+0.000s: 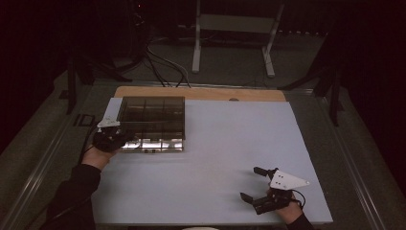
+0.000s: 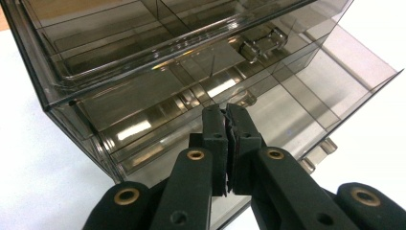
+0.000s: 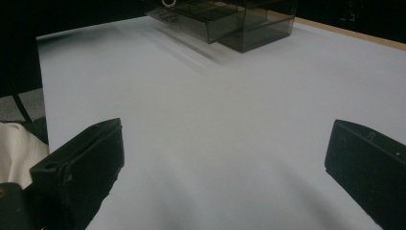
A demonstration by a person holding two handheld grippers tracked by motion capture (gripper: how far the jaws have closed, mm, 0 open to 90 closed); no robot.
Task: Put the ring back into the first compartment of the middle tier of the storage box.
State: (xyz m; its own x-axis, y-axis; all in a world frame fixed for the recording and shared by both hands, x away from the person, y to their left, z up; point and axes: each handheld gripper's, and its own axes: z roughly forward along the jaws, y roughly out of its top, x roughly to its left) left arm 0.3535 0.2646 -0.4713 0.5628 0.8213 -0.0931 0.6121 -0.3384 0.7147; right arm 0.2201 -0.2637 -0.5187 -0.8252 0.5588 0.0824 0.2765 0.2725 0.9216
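Resting at the near left corner of the smoky plastic drawer box point(image 1: 152, 117), the left gripper point(image 2: 225, 125) has its jaws squeezed together right over the pulled-out drawer point(image 2: 287, 103), while the right gripper point(image 1: 252, 184) waits wide open, far off.

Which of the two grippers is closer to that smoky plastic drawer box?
Left. The left gripper is right at the drawer box, at its pulled-out drawer; the right gripper rests far off, across the table.

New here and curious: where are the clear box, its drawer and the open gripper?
box point(image 1: 152, 109), high view, top panel
drawer point(image 2: 306, 91), left gripper view, its floor
right gripper point(image 1: 253, 183), high view, between its tips
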